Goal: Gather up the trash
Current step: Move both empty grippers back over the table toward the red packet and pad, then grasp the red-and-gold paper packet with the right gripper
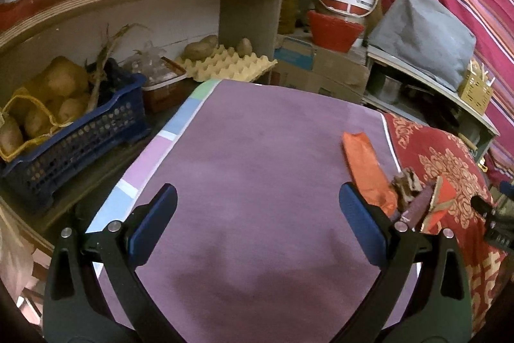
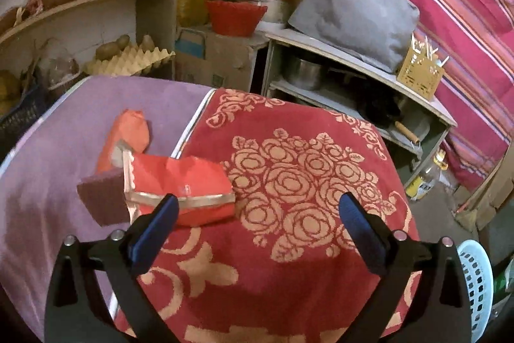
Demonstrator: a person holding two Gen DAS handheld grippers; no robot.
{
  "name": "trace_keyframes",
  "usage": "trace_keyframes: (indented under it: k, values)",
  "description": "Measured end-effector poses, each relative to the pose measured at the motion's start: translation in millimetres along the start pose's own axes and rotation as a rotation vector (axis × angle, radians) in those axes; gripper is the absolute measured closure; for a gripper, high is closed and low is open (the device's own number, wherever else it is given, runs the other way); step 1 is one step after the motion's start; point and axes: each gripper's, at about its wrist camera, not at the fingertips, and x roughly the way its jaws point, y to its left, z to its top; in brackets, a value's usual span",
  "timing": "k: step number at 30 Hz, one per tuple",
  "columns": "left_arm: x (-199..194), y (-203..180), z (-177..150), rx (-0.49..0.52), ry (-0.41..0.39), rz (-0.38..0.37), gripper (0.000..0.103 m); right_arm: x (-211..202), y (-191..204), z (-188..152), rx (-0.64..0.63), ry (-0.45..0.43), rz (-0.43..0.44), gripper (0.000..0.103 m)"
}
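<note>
Left wrist view shows the left gripper [image 1: 257, 221] spread wide with nothing between its blue-padded fingers [image 1: 154, 224], hovering over a plain purple cloth [image 1: 257, 150] that covers the near surface. At the right edge of that cloth lies a long orange foil wrapper [image 1: 366, 169], and just right of it sit a small brown crumpled scrap [image 1: 407, 185], a dark maroon scouring pad [image 1: 419, 203] and a red paper packet with gold trim [image 1: 441, 200], all clustered where the purple cloth meets a red cloth with a gold rose pattern [image 1: 449, 163]. On the far left a blue perforated plastic crate [image 1: 80, 130] holds potatoes in a yellow net, with a cardboard egg tray [image 1: 225, 66] on the shelf beyond it. Right wrist view shows the right gripper [image 2: 258, 230], also spread wide and empty, over the red rose-patterned cloth [image 2: 305, 169]. Its left finger [image 2: 154, 230] overlaps the near edge of the red packet [image 2: 183, 182] in the picture, though contact cannot be told. The maroon pad [image 2: 101, 198] lies touching the packet's left side, and the orange wrapper [image 2: 128, 137] lies just beyond them on the purple cloth [image 2: 64, 130]. A pale blue perforated plastic basket [image 2: 477, 282] shows at the near right edge.
</note>
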Motion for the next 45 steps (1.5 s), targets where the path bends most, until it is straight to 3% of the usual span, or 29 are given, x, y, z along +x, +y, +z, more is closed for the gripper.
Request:
trace_keyframes:
  k: [13,22,32,41,43,45]
  values:
    - [7.0,1.1,2.1,0.001,0.01,0.021,0.006,19.7,4.6,-4.0,0.02,0.064,0.092,0.006]
    - [7.3,-3.0,0.6,-0.008,0.012,0.017,0.006,28.3,28.1,-1.5,-0.05,0.1,0.143,0.006]
    - [4.2,-13.9,0.2,0.005,0.012,-0.022,0.006,32.3,64.2,-2.6,-0.052,0.128,0.122,0.006]
    - [6.6,-10.2,1.2,-0.033,0.023,-0.037,0.006,38.5,70.3,1.9,-0.064,0.123,0.126,0.006]
    - [7.5,-12.2,1.0,-0.025,0.025,-0.034,0.006,39.1,70.4,2.3,-0.075,0.121,0.118,0.007]
    - [7.2,-15.1,0.2,-0.012,0.025,-0.03,0.006,39.3,69.3,2.3,-0.083,0.126,0.118,0.016]
